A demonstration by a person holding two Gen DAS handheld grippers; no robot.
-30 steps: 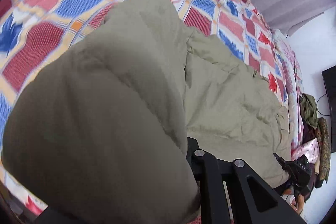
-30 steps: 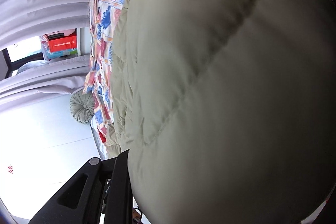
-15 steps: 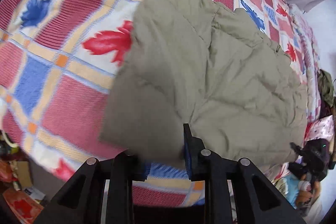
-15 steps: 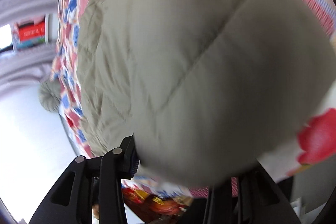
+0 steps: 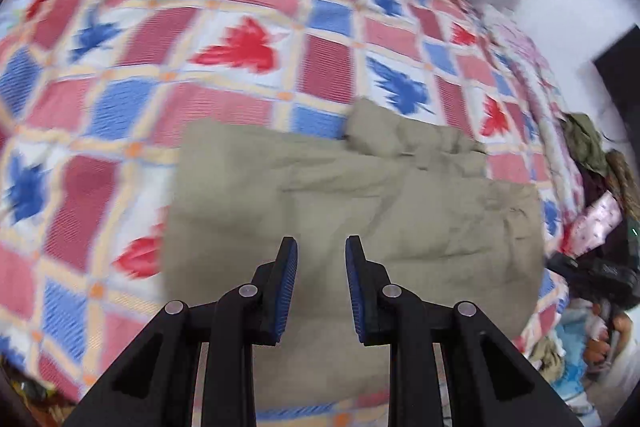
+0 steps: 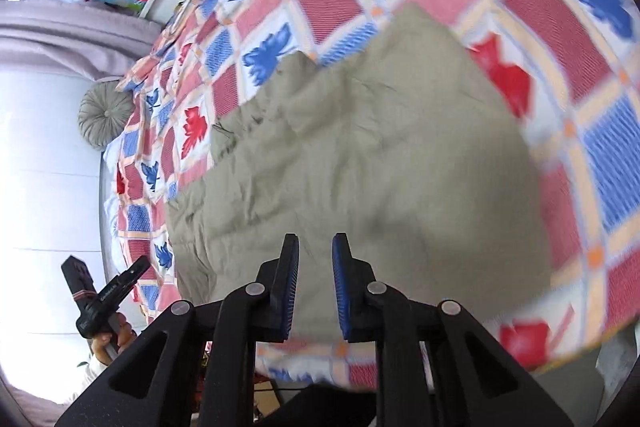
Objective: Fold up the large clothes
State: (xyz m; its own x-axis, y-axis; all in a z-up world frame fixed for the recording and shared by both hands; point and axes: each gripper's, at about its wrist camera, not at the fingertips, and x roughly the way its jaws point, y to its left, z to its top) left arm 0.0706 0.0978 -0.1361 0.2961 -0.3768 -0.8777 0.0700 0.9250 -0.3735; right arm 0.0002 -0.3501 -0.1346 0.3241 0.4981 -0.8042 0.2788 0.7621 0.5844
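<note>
An olive padded jacket (image 5: 360,211) lies folded in a rough rectangle on the bed's patchwork cover (image 5: 240,47), near the front edge. My left gripper (image 5: 321,241) hovers above its near part, jaws apart, nothing between the blue pads. In the right wrist view the same jacket (image 6: 360,155) spreads below my right gripper (image 6: 315,237), whose jaws are closing with nothing between them. A hand (image 6: 108,343) at the lower left of that view holds the other gripper's black body beside the bed.
The red, blue and white cover (image 6: 580,147) fills most of both views. A round grey cushion (image 6: 105,111) sits by the bed's far end under pale curtains (image 6: 60,27). Loose clothes (image 5: 588,147) are heaped at the bed's right side.
Both grippers have let go of the jacket and risen. The jacket, which filled the views draped at the jaws, now lies folded flat on the bed below them.
</note>
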